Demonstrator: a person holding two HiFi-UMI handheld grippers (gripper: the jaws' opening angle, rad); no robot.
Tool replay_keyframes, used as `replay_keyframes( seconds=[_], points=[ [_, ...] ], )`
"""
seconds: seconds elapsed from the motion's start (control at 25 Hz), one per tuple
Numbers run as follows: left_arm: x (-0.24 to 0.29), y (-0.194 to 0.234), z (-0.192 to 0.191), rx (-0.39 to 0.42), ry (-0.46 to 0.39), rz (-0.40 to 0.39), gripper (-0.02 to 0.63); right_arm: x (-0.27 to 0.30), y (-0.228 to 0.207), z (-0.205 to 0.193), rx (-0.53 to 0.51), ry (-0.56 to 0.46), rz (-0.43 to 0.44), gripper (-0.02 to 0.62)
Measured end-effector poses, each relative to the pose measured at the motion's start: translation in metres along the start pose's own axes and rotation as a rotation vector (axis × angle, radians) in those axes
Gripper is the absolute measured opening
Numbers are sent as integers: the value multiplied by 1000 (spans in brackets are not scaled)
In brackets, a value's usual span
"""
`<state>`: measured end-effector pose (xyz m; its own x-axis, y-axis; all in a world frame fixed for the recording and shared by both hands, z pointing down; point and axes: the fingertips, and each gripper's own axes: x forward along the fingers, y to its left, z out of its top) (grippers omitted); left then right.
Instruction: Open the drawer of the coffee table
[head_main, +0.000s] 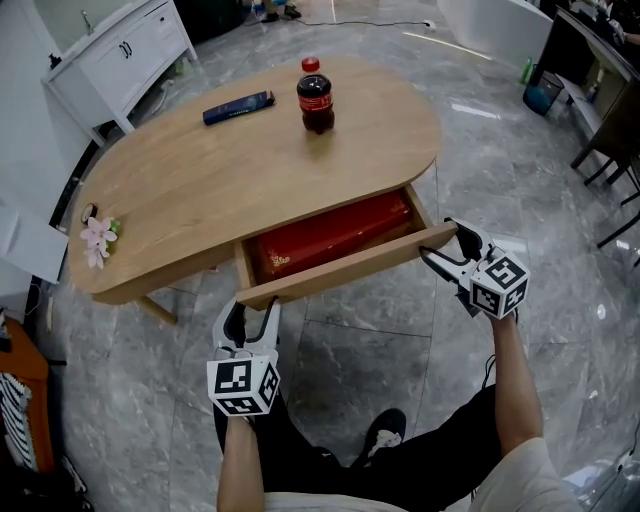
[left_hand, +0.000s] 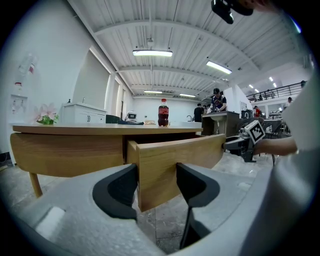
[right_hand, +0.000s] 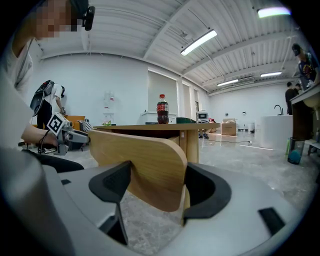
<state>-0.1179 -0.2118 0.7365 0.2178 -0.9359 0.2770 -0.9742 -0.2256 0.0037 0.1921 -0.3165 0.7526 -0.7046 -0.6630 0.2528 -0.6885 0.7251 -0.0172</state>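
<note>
The pulled-out light-wood drawer front (head_main: 345, 268) below the oval wooden worktop (head_main: 200, 180) is clamped at its ends by the left claw (head_main: 255, 302) and right claw (head_main: 437, 240).

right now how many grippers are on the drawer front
2. The left gripper clamps the drawer front at its left end; the right gripper clamps its right end. Neither is hidden.

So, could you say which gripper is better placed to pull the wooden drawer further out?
Probably the left gripper: it clamps the square corner of the light wooden drawer front, in line with the pull. The right gripper clamps the rounded end obliquely.
</note>
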Motion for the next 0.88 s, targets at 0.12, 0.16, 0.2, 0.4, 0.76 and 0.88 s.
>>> replay_keyframes(
  seconds=[0.12, 0.16, 0.2, 0.4, 0.76, 0.88],
  points=[
    [-3, -2, -3, 2, 10, -11, 250, -6, 3, -2, -3, -2, 1, 352],
    [-4, -2, -4, 3, 13, -13, 250, -7, 5, -2, -2, -4, 2, 349],
    [-5, -2, -4, 5, 13, -15, 250, -9, 6, -3, 0, -6, 2, 347],
    [-12, -6, -8, 3, 15, -15, 250, -15, 10, -6, -1, -3, 2, 347],
    [-27, -14, -10, -7, 14, -25, 250, -28, 18, -9, 0, 9, 1, 347],
    [-33, -15, -12, -7, 24, -26, 250, -34, 24, -11, 6, 14, -2, 347]
  ],
)
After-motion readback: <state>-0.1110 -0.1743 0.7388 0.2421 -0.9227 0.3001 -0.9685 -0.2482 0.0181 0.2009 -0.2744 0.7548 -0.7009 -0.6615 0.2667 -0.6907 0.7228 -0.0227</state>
